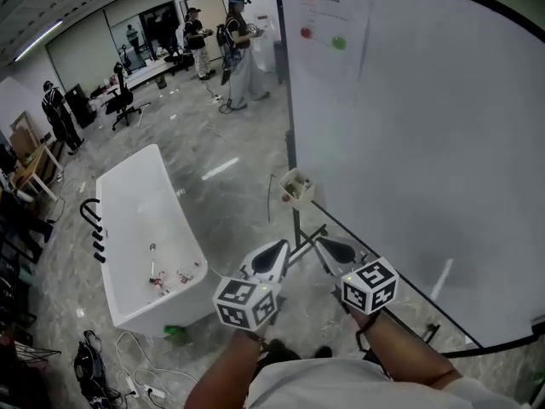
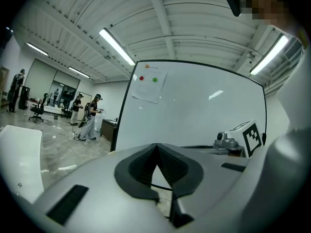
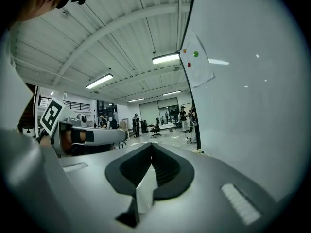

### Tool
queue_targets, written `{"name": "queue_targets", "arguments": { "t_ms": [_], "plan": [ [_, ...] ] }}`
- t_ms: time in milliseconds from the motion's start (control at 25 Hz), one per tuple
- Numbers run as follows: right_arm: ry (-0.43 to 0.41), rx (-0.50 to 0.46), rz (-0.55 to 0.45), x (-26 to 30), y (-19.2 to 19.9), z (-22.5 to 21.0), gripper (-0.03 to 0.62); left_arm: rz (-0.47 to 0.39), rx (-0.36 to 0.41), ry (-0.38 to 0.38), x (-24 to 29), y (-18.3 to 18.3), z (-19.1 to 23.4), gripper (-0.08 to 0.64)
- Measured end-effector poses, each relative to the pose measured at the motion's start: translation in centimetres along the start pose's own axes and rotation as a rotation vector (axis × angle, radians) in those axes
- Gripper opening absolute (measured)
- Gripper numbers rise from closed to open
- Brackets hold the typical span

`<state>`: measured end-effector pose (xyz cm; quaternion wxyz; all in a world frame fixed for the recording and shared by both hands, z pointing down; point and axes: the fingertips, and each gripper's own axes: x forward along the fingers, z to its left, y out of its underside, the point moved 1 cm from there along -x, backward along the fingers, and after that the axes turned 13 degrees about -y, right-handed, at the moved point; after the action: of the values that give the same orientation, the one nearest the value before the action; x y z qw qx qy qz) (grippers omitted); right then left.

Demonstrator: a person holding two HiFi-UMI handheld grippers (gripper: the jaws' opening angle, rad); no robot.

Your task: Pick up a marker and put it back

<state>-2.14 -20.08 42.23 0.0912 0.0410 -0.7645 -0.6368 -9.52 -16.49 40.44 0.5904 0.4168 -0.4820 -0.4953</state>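
No marker shows clearly in any view. A small pale holder box (image 1: pixel 296 186) hangs at the left edge of the big whiteboard (image 1: pixel 426 143), and its contents are too small to tell. My left gripper (image 1: pixel 272 258) and right gripper (image 1: pixel 334 252) hover side by side below that box, a little in front of the board's lower edge. In the left gripper view the left gripper (image 2: pixel 156 147) is shut with nothing in it, facing the whiteboard (image 2: pixel 194 110). Seen in its own view, the right gripper (image 3: pixel 151 145) is shut and empty too, with the whiteboard (image 3: pixel 243 106) close on its right.
A sheet of paper (image 1: pixel 328 24) is pinned near the board's top with coloured magnets. A long white tub (image 1: pixel 145 237) stands on the floor to the left, a green object (image 1: pixel 176 333) by its near end. Several people (image 1: pixel 238 49) stand far back. Cables (image 1: pixel 128 373) lie on the floor.
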Motion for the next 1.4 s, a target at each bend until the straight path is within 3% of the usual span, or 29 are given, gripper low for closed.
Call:
{"name": "queue_targets", "arguments": {
  "t_ms": [480, 920, 1240, 1400],
  "plan": [
    [0.1, 0.106, 0.037, 8.6, 2.7, -16.2, 0.003, 0.108, -0.003, 0.089, 17.6, 3.1, 6.2, 0.005],
    [0.239, 0.355, 0.114, 18.0, 10.6, -29.0, 0.065, 0.276, 0.006, 0.183, 30.2, 6.5, 15.2, 0.005],
    [0.29, 0.448, 0.128, 21.8, 15.1, -33.7, 0.103, 0.382, -0.015, 0.215, 34.3, 10.7, 19.2, 0.005],
    [0.307, 0.433, 0.116, 22.3, 15.3, -34.4, 0.099, 0.402, -0.011, 0.226, 35.0, 11.4, 19.8, 0.005]
  ]
}}
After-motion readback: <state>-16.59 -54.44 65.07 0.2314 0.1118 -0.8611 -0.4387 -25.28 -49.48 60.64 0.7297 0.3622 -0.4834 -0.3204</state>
